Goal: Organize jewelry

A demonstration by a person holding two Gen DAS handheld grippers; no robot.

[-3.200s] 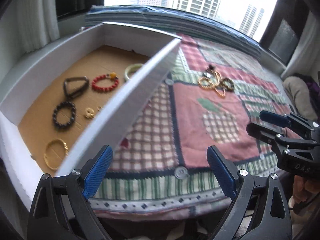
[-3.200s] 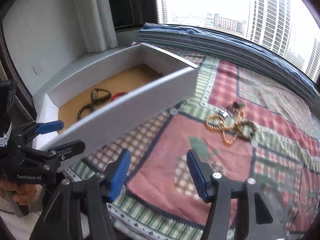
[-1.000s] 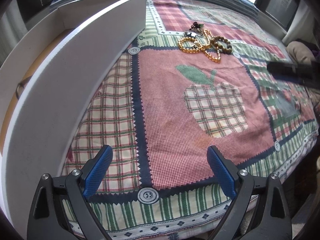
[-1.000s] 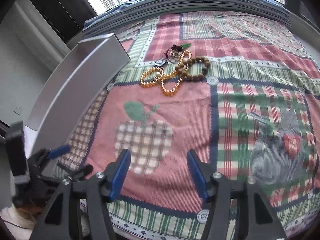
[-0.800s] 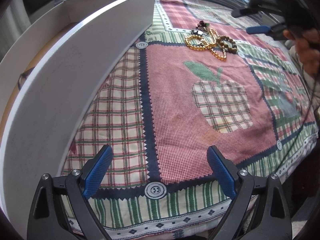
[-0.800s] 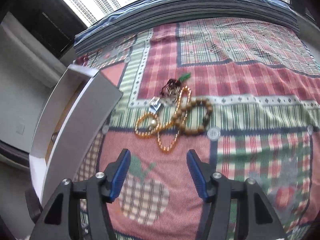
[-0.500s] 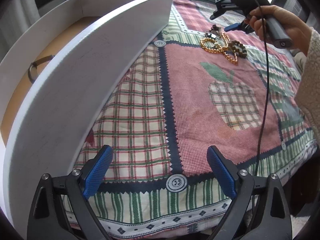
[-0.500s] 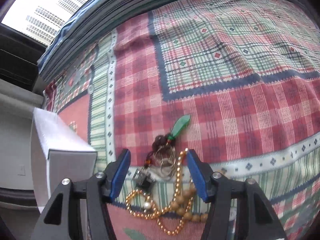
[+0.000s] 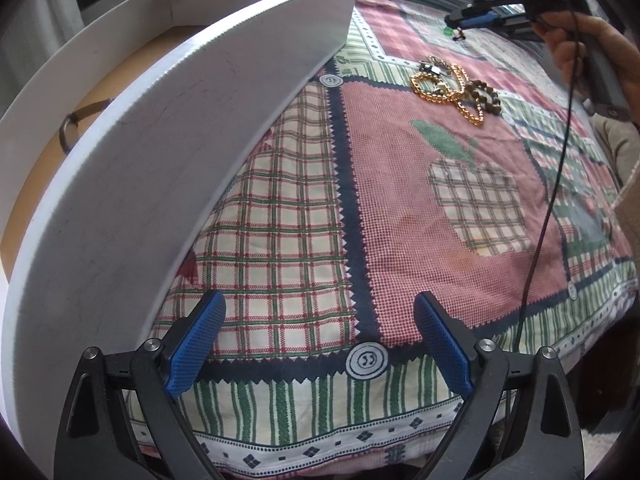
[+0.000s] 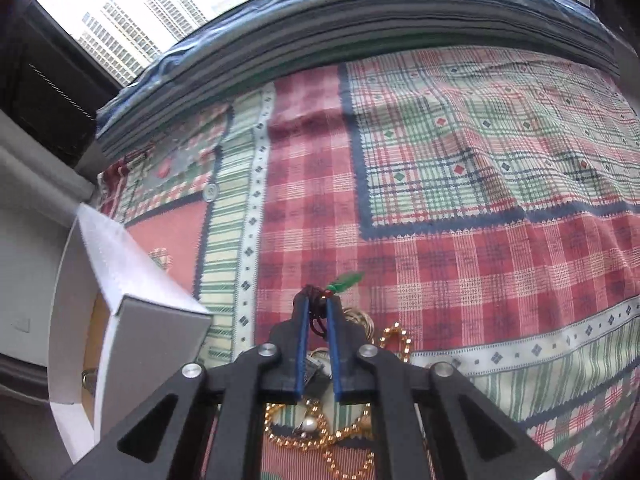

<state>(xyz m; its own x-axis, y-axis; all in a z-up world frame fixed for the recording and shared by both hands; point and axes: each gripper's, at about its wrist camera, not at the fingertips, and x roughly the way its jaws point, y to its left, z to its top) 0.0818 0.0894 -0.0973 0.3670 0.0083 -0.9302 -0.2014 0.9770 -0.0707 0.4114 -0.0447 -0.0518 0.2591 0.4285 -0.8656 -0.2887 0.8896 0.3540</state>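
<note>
Cord [image 10: 318, 316], dark red-brown with green leaf charm [image 10: 347, 280], pinched in right tool [image 10: 318, 304], just-closed

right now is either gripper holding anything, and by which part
The right gripper has just closed on the dark cord of the green leaf pendant, just behind the leaf. The left gripper is open, empty.

I see my dark cord necklace [image 10: 318, 314] with its green leaf charm [image 10: 347, 280] lifted above the gold chains [image 9: 448, 88].

Woven cloth quilt [image 9: 400, 200]; shiny gold beads [image 9: 452, 88]; matt white box [image 9: 160, 140].
</note>
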